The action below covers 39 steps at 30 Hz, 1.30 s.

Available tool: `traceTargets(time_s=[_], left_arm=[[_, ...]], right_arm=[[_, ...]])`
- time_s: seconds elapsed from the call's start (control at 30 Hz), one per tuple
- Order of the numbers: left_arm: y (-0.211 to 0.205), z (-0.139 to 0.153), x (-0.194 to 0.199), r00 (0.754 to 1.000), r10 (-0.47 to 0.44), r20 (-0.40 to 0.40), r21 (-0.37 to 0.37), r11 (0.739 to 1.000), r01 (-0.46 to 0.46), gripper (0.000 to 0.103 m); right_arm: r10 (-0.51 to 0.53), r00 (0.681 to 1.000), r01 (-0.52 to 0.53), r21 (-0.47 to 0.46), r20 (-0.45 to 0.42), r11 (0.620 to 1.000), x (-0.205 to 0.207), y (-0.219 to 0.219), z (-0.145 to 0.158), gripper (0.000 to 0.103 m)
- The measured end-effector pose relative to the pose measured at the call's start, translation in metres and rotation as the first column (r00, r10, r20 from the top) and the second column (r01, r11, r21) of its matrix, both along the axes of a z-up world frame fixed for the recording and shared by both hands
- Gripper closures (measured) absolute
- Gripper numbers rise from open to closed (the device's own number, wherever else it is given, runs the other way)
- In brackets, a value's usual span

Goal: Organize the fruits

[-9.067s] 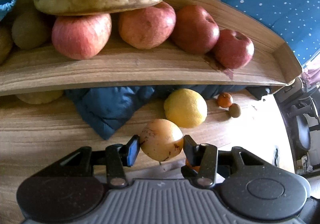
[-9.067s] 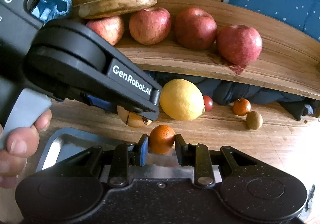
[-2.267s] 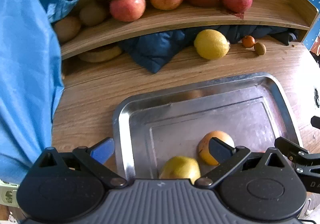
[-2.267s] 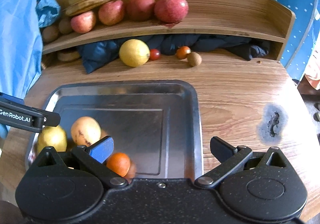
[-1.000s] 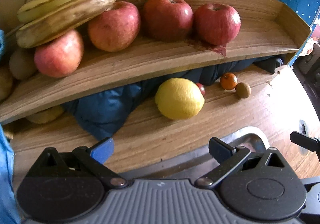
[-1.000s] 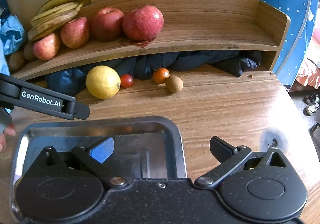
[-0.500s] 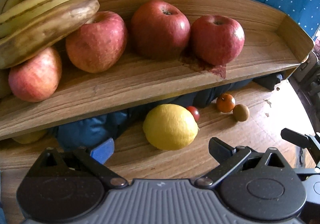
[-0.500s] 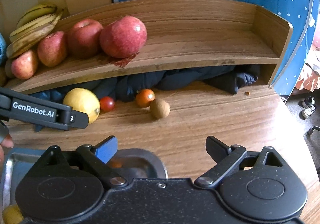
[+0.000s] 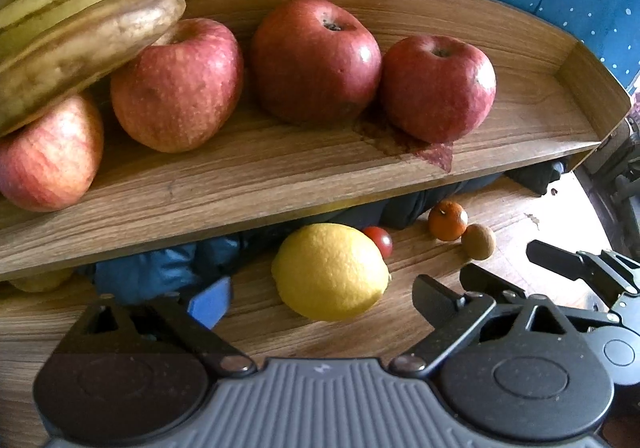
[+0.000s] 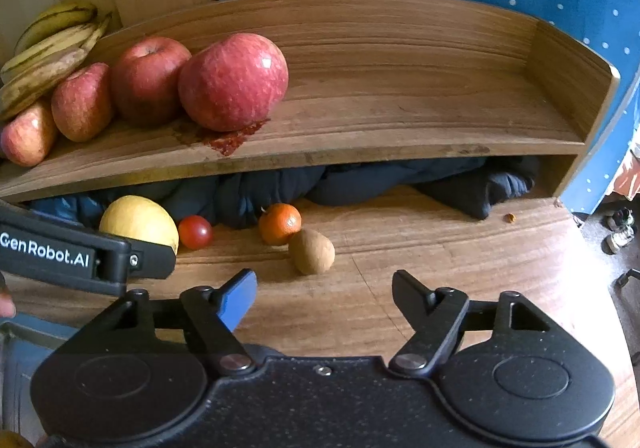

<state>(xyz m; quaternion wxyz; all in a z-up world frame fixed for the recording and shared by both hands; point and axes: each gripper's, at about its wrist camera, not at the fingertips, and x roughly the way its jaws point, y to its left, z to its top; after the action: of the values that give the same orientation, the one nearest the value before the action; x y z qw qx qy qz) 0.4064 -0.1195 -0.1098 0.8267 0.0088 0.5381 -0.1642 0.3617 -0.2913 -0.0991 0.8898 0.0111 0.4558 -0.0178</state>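
The left gripper (image 9: 322, 298) is closing, fingers apart around the lemon (image 9: 331, 271) on the table (image 9: 516, 208) (no contact yet). The right gripper (image 10: 324, 294) is closing, empty, just near of the kiwi (image 10: 311, 251), right of the lemon.

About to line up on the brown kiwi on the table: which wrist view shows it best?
The right wrist view: the kiwi lies whole and unblocked just ahead of the right gripper, whose jaws are closing with nothing between them. The left wrist view shows it smaller, off to the right, touching the small orange.
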Motion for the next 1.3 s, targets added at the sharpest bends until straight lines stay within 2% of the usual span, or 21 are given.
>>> traceTargets(time_s=[0.4,0.77,0.87,1.03,1.13,1.3], left_arm=[[0.001,-0.001,0.007,1.0,-0.006,-0.02,-0.027,1.0,0.006,0.016],[-0.002,-0.004,0.011,1.0,-0.002,-0.026,-0.028,1.0,0.002,0.017],[-0.002,-0.005,0.011,1.0,-0.003,-0.029,-0.032,0.999,0.002,0.017],[-0.002,-0.009,0.011,0.999,-0.003,-0.041,-0.035,0.999,0.001,0.027],[-0.002,-0.009,0.011,0.999,-0.004,-0.043,-0.049,0.999,0.002,0.032],[-0.001,-0.01,0.011,0.999,0.003,-0.049,-0.053,0.999,-0.005,0.033]], right_arm=[[0.027,0.999,-0.028,-0.013,-0.024,1.0,0.018,0.002,-0.008,0.05],[0.044,0.999,-0.044,-0.014,-0.028,0.999,0.024,0.004,-0.011,0.057],[0.049,0.998,-0.049,-0.021,-0.028,0.999,0.022,0.004,-0.012,0.064],[0.049,0.999,-0.049,-0.022,-0.021,0.999,0.02,0.006,-0.009,0.073],[0.048,0.999,-0.049,-0.018,-0.021,0.999,0.019,0.007,-0.011,0.073],[0.055,0.998,-0.056,-0.005,-0.023,0.998,0.015,0.01,-0.01,0.073]])
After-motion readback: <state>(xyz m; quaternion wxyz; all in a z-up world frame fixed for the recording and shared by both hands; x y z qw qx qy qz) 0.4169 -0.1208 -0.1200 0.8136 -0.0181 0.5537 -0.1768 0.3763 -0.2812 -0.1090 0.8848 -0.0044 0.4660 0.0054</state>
